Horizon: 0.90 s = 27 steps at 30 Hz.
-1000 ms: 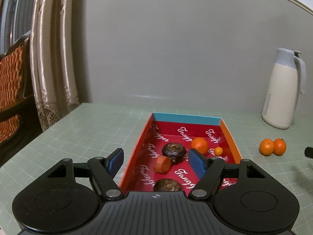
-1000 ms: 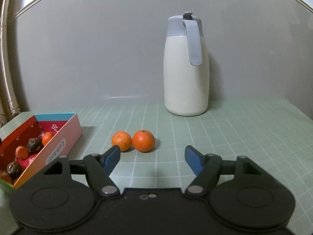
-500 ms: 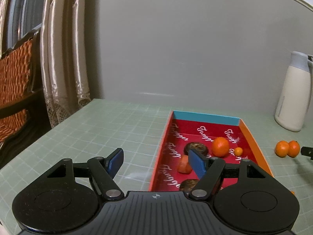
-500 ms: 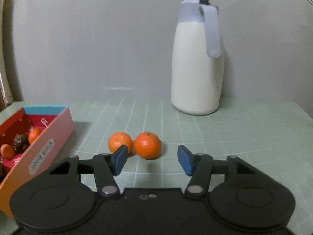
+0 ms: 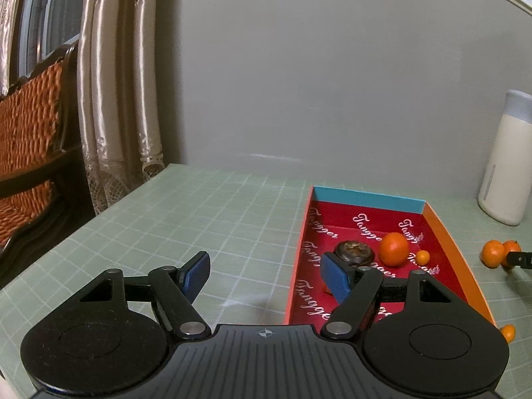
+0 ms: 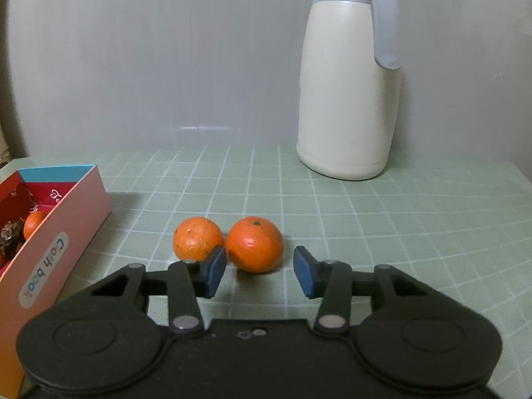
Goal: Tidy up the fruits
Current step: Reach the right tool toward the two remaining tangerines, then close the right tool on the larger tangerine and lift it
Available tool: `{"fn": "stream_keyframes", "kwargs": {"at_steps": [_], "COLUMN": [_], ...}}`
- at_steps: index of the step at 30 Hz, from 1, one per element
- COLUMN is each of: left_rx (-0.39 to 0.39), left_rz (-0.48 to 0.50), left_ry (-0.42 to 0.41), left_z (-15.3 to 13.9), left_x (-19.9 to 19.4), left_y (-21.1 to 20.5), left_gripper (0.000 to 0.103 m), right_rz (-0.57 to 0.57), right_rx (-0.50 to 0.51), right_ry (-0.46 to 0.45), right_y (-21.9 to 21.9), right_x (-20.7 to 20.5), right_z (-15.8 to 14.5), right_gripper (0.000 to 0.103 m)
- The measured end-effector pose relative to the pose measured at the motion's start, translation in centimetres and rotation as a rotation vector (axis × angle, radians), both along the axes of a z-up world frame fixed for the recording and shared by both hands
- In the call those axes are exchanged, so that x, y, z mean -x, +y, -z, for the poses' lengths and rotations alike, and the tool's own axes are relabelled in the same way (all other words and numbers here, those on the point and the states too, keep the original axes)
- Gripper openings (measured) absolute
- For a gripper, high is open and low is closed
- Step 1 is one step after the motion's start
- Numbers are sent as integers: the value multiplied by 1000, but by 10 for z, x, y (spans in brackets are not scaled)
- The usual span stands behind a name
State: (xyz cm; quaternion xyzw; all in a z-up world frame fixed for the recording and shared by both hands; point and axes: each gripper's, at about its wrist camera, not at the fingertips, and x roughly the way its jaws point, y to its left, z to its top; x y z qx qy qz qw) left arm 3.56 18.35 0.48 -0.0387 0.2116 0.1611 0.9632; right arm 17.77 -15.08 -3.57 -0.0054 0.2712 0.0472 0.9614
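Two tangerines lie side by side on the green grid mat: the right one (image 6: 254, 244) sits just ahead of my open right gripper (image 6: 260, 270), in line with the gap; the left one (image 6: 197, 237) is partly behind my left fingertip (image 6: 215, 266). Both show far right in the left wrist view (image 5: 492, 253). A red open box (image 5: 442, 232) holds an orange (image 5: 394, 249), a small kumquat (image 5: 422, 257), a dark brown fruit (image 5: 354, 252) and more fruit hidden behind my finger. My left gripper (image 5: 266, 274) is open and empty over the mat, left of the box.
A white thermos jug (image 6: 349, 99) stands at the back right by the grey wall. A small orange fruit (image 5: 507, 333) lies outside the box's near right corner. Curtains (image 5: 113, 99) and a woven chair (image 5: 30, 139) stand beyond the table's left edge.
My right gripper has moved forward to the right tangerine and narrowed somewhat. My left gripper has swung left, so the box now lies to its right.
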Motion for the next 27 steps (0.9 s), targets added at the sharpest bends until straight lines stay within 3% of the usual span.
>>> {"fn": "stream_keyframes", "kwargs": {"at_steps": [5, 27], "left_rx": [1, -2], "left_rz": [-2, -9], "left_ry": [2, 11], "left_z": [0, 2], "left_x": [0, 2], "left_y": [4, 13], "left_gripper": [73, 73], "right_rz": [3, 15], "right_rx": [-11, -88], "right_ry": [16, 31], "right_y": [1, -2], "right_x": [-7, -27], "right_z": [2, 8], "right_gripper": [38, 41]}}
